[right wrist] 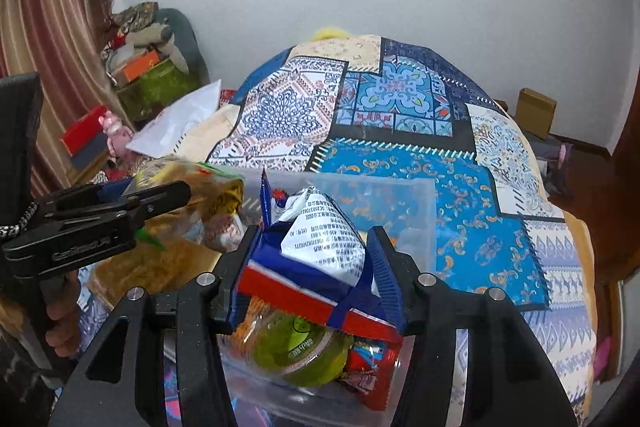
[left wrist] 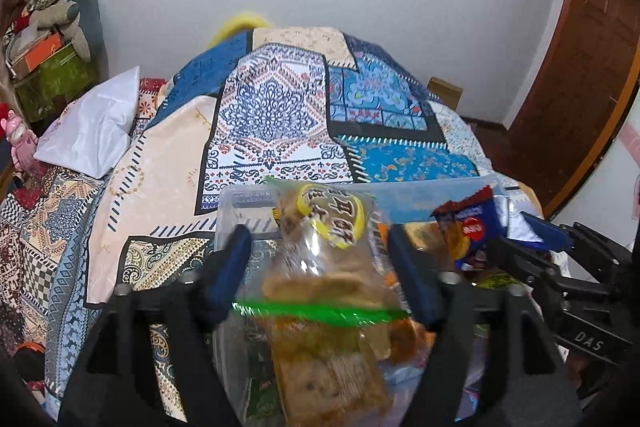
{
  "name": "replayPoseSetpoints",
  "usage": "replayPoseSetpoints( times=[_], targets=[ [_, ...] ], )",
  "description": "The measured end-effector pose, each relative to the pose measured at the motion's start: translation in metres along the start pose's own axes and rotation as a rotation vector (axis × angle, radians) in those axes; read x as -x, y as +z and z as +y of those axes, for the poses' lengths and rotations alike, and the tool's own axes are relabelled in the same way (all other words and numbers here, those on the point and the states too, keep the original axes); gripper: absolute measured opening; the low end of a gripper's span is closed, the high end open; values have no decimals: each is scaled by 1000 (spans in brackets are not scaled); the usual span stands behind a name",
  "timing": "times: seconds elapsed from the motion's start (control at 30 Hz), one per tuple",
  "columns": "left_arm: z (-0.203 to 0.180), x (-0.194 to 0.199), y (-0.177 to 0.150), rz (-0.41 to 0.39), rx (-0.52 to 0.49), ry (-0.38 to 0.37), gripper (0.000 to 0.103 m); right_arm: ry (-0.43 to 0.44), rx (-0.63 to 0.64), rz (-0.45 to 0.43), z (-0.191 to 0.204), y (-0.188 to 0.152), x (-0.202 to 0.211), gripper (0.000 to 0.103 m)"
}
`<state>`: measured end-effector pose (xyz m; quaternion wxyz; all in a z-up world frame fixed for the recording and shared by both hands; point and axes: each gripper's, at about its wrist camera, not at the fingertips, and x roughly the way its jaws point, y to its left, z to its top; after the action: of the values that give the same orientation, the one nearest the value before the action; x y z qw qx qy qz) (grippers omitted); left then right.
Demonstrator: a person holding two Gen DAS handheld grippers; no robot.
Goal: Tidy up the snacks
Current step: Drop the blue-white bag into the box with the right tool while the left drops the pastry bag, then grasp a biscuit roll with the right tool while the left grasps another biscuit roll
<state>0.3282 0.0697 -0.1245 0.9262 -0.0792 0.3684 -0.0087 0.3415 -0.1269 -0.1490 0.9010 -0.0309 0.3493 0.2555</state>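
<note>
My left gripper is shut on a clear bag of brown biscuits with a yellow label and green seal strip, held above a clear plastic bin on the bed. My right gripper is shut on a blue, red and white snack packet, held over the same bin. Below it in the bin lie a green-lidded cup and red packets. The left gripper and its biscuit bag show at the left of the right wrist view; the blue packet shows at the right of the left wrist view.
The bin sits on a patterned patchwork quilt covering the bed. A white pillow lies at the left. Boxes and clutter stand at the far left, a cardboard box and wooden door at the right.
</note>
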Motion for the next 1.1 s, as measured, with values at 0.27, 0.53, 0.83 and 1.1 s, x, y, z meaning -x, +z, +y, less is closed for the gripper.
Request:
replayPoseSetpoints(
  times=[0.27,0.53,0.83,1.1],
  targets=[
    [-6,54,-12,-32,-39,1,74,14,11,-38,7,-4,41,73],
    [-8,104,-57,-16,-91,25,85,83,77,-33,35,-34,92,74],
    [2,128,-112,43,-100,59,85,213,178,97,79,-87,83,78],
    [18,122,-145,115,-77,68,85,254,253,247,97,-109,30,78]
  ],
)
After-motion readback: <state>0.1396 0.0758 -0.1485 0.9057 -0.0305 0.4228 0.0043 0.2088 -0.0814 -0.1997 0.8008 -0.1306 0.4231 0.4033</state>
